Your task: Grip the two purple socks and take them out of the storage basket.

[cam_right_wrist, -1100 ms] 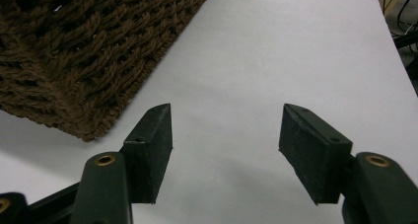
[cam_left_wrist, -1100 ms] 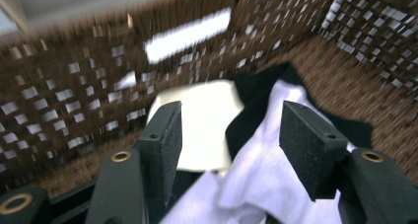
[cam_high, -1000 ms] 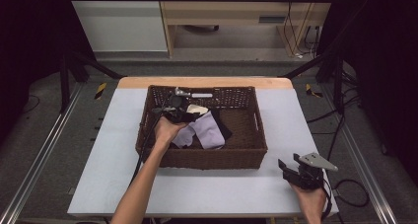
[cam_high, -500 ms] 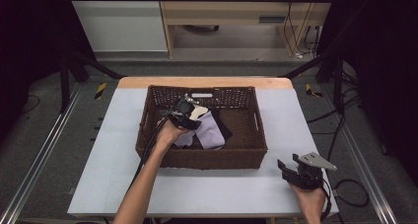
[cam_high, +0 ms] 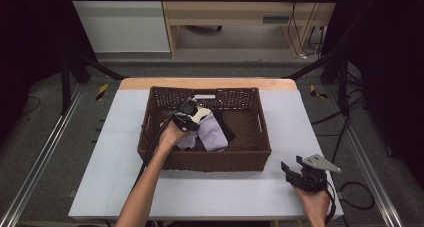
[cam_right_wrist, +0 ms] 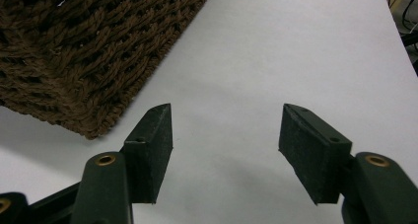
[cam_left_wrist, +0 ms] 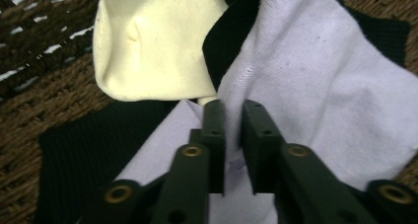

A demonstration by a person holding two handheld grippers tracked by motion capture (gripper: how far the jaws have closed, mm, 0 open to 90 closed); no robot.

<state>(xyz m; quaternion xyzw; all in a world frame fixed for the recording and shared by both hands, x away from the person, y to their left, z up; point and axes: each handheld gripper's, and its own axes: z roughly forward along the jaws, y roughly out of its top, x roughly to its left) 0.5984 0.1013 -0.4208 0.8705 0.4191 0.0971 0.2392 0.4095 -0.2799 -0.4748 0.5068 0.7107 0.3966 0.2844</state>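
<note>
The left tongs (cam_left_wrist: 232,116) had just been closing, and by this moment the two black jaws stood almost together with a fold of the lilac cloth (cam_left_wrist: 315,86) pinched between them, down inside the wicker basket (cam_high: 255,154). From where I stood the grasp looked like the step in hand: the person was picking one piece of laundry out of the heap. The cloth spread away from the jaw tips, mostly to their right in the left gripper view, and it ran back under the jaws as well. Just past the tips lay a cream sock (cam_left_wrist: 153,46), touching the lilac piece, and a black garment (cam_left_wrist: 93,155) lay beneath both, to the left of the jaws.

The next move, I judged, called for a straight lift clear of the basket wall, slow enough that the sock and the black piece would slide off rather than come along, since the pinch sat near the cloth's edge and could have slipped.

The right tongs (cam_right_wrist: 224,140) stood wide open with nothing between them, held just above the white desk (cam_right_wrist: 305,46), well apart from the cloth. The basket's near corner (cam_right_wrist: 93,86) lay just ahead of their left jaw.
</note>
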